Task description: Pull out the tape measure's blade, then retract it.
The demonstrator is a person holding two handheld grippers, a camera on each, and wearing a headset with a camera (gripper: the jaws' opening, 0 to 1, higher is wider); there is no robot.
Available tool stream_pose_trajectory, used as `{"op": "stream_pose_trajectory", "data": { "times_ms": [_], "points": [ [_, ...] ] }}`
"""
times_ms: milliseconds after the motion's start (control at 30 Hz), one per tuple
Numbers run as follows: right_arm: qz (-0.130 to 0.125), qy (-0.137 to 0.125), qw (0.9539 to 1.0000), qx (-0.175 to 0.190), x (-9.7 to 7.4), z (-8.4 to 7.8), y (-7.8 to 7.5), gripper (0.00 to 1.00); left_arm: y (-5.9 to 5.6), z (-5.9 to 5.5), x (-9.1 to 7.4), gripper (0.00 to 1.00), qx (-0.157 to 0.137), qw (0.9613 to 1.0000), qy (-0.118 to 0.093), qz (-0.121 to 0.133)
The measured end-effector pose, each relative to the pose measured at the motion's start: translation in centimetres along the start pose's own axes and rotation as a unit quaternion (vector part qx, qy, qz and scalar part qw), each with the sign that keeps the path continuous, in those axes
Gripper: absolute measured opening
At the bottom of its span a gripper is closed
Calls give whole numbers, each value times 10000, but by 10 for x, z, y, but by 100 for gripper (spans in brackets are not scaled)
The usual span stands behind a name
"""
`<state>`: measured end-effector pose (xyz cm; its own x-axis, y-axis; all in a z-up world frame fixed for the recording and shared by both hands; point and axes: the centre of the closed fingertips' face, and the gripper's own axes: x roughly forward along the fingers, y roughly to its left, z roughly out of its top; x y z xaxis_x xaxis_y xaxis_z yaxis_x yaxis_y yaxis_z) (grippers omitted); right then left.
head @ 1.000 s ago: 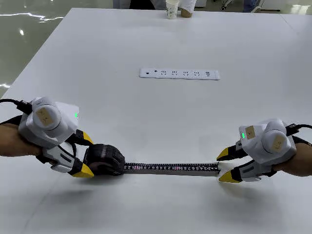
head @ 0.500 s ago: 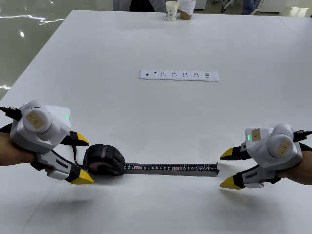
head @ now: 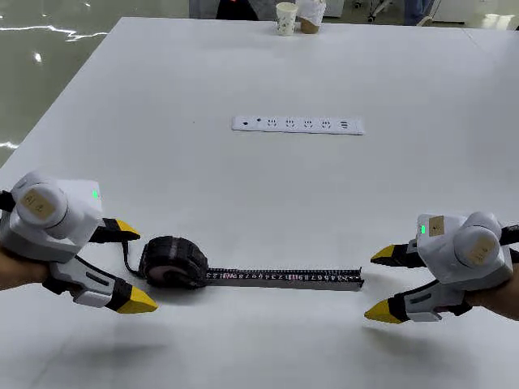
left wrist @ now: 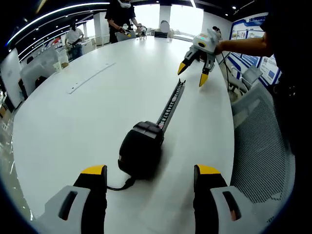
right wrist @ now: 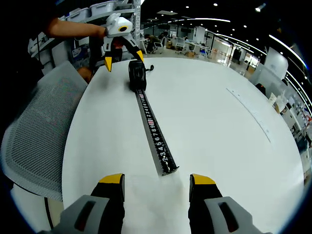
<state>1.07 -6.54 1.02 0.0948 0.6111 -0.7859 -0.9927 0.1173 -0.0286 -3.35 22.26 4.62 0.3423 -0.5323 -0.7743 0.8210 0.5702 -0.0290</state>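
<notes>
Nearest the person, the left tongs (head: 136, 266) and right tongs (head: 378, 284) hover low over the white desk (head: 243, 186), one at each side, their yellow tips pointing toward each other. Both are released, jaws spread wide and grasping nothing.

The tape measure (head: 172, 262) lies on the desk between them. Its black case sits just in front of the left tongs' tips, close but not touching; in the left gripper view it rests in line with the gap between the two jaws, just beyond them. A thin black strap (head: 127, 258) loops from the case toward the left tongs. The blade (head: 284, 278) is drawn out and lies flat on the desk, running straight from the case toward the right tongs. Its hooked end stops short of the right tongs' tips, with bare desk between; the right gripper view shows that end just ahead of the open jaws.

Farther back, mid-desk, lies a white power strip (head: 298, 124). At the far edge stands a paper cup (head: 285, 16).
</notes>
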Motion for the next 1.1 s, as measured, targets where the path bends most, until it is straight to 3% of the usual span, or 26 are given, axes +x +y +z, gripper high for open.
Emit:
{"op": "stream_pose_trajectory", "data": {
  "times_ms": [433, 700, 1100],
  "points": [
    [-236, -129, 9992, 302, -6, -2, 9, 63, -14, -5, -5, 74, -297, 9992, -196, 198],
    [-330, -235, 9980, 493, -9, -1, 17, 68, -22, -5, -7, 83, -511, 9974, -370, 350],
    [-581, -441, 9940, 811, -16, 6, 23, 77, -32, -3, -8, 92, -866, 9917, -702, 641]
  ]
}}
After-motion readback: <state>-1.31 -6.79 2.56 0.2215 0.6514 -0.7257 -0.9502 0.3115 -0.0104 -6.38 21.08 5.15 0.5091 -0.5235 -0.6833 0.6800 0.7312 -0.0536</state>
